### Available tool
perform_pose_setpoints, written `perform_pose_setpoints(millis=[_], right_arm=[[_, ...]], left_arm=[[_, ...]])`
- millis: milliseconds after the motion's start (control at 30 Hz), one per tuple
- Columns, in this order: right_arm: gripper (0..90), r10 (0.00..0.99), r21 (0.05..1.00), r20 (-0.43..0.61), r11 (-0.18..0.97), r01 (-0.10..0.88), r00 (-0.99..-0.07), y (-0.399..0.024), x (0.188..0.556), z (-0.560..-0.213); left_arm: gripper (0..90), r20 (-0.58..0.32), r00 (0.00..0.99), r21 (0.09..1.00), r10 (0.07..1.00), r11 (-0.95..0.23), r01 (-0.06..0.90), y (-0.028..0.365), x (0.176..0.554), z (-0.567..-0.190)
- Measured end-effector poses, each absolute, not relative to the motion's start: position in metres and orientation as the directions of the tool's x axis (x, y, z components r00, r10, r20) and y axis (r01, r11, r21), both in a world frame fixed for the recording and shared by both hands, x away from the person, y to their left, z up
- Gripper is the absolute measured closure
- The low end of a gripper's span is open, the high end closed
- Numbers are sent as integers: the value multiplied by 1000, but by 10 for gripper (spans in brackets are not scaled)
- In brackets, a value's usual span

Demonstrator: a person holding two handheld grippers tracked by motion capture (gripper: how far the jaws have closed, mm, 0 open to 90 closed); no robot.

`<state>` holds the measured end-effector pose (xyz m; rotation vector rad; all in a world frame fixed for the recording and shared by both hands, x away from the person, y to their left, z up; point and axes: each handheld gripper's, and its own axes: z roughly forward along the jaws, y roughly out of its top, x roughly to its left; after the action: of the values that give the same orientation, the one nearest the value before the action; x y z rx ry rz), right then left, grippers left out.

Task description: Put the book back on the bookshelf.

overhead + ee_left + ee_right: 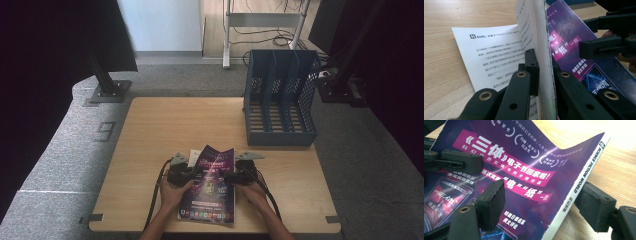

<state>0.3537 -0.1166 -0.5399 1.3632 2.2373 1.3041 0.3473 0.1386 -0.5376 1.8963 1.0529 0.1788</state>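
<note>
The magazine (210, 187) lies at the table's (150, 150) near edge, limp and glossy, so I take it by the stiffer spine. My left gripper (544, 75) is clamped on its page block; my right gripper (541, 207) straddles the spine with both jaws apart, gripping nothing.

Both grippers, left gripper (196, 175) and right gripper (223, 177), are matte black plastic. Jaw links carry brass-coloured rivets and plain round holes. Pads are blocky and rectangular. Each unit bears a grey three-cornered top plate and trails a black cable. Forearms are bare, no sleeves.
</note>
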Motion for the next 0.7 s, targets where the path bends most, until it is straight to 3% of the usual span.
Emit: perform_pose_setpoints(millis=[300,700], right_arm=[[262,790,754,261,192,628,-555,-114,362,-545],[338,790,754,264,189,629,-554,-112,374,-546]], left_arm=[[855,-288,621,776,729,-203,597,139,348,-539],[845,-298,617,775,728,-192,602,141,350,-539]])
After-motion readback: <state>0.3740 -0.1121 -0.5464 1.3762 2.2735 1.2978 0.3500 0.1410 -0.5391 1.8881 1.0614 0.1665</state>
